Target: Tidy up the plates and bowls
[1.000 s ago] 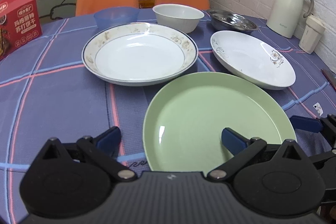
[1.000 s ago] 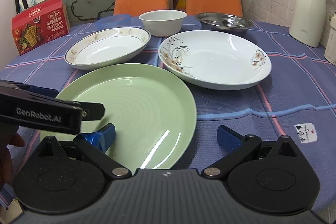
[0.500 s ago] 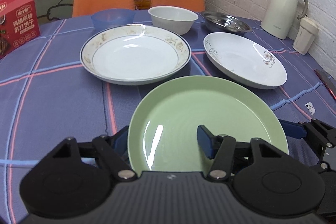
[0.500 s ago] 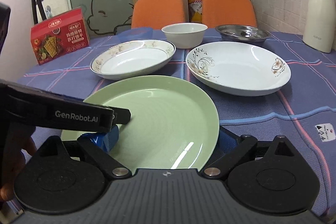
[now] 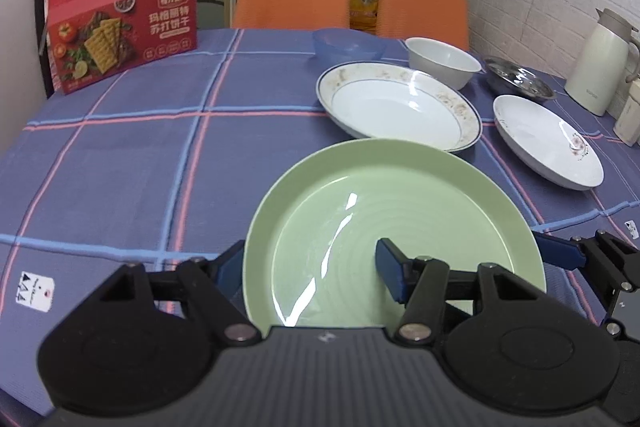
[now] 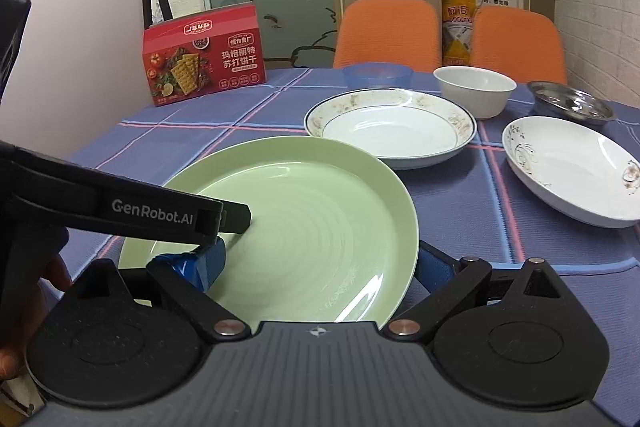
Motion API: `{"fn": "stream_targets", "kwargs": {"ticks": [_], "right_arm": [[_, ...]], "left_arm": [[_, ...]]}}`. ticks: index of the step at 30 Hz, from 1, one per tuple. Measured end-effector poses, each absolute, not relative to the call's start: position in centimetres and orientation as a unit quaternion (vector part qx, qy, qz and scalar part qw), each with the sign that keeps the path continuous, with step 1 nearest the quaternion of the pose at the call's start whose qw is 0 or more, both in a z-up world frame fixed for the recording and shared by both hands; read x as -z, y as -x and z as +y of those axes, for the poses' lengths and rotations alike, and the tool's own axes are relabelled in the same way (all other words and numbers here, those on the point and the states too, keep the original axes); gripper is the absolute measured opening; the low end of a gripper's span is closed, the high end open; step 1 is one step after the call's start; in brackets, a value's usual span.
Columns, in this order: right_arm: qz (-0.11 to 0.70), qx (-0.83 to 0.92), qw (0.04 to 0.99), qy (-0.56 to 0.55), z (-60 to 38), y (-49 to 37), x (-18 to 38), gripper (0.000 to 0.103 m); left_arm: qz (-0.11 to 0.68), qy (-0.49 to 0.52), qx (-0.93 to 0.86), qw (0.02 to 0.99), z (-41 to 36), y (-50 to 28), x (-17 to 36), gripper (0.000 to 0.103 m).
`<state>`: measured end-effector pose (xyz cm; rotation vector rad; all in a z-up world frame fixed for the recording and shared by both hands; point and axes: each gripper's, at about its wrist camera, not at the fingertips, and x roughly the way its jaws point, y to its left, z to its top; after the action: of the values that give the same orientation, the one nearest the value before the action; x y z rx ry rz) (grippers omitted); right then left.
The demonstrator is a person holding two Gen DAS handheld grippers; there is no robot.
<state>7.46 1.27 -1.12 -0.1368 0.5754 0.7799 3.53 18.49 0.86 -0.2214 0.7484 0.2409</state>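
Two low wrist views, shared green plate (image 5: 394, 211)

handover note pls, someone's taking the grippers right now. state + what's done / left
Left gripper: closed on the near-left rim of the green plate, one finger above, one below.
Right gripper: closed on the same plate's near-right rim.
Green plate looks lifted, its far edge overlapping the gold-rimmed plate.
Still apart on the table: floral plate, white bowl, blue bowl, steel bowl.
Done: green plate grasped. Nothing stacked yet.
Left: probably set down the green plate, stack the plates, then nest the bowls.
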Motion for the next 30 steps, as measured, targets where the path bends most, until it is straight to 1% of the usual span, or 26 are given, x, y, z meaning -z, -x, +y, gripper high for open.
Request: {"fn": "stream_targets", "kwargs": {"ticks": [4, 8, 9, 12, 15, 18, 21, 27, 30], "right_arm": [[0.296, -0.369, 0.878, 0.064, 2.0, -7.7, 1.9, 0.087], [0.298, -0.369, 0.878, 0.069, 2.8, -7.9, 2.1, 0.087], [0.297, -0.371, 0.877, 0.071, 2.9, -7.9, 2.2, 0.087], [0.289, -0.378, 0.875, 0.092, 3.0, -7.7, 2.5, 0.088], [0.302, -0.387, 0.869, 0.059, 1.5, -8.3, 1.7, 0.086], [0.291, -0.366, 0.884, 0.016, -0.8, -9.0, 0.2, 0.086], [0.284, -0.333, 0.899, 0.012, -2.0, -10.1, -0.9, 0.087], [0.333, -0.205, 0.920, 0.004, -3.7, -14.1, -1.7, 0.087], [0.339, -0.183, 0.923, -0.015, -5.3, -15.8, -2.1, 0.087]], "left_arm": [[0.372, 0.107, -0.119, 0.915, 19.1, -4.0, 0.2, 0.059], [0.367, 0.105, -0.120, 0.916, 19.6, -4.4, 0.5, 0.060], [0.366, 0.103, -0.121, 0.917, 19.6, -4.4, 0.5, 0.062], [0.361, 0.100, -0.111, 0.921, 19.7, -4.4, 0.8, 0.073], [0.353, 0.118, -0.098, 0.923, 20.5, -4.1, 0.5, 0.083], [0.335, 0.134, -0.110, 0.926, 21.5, -3.7, -0.7, 0.084], [0.323, 0.126, -0.125, 0.930, 21.8, -4.6, -2.0, 0.084], [0.302, 0.128, -0.108, 0.938, 20.0, -7.4, -4.2, 0.084], [0.298, 0.126, -0.104, 0.940, 18.2, -9.3, -4.9, 0.085]]}}
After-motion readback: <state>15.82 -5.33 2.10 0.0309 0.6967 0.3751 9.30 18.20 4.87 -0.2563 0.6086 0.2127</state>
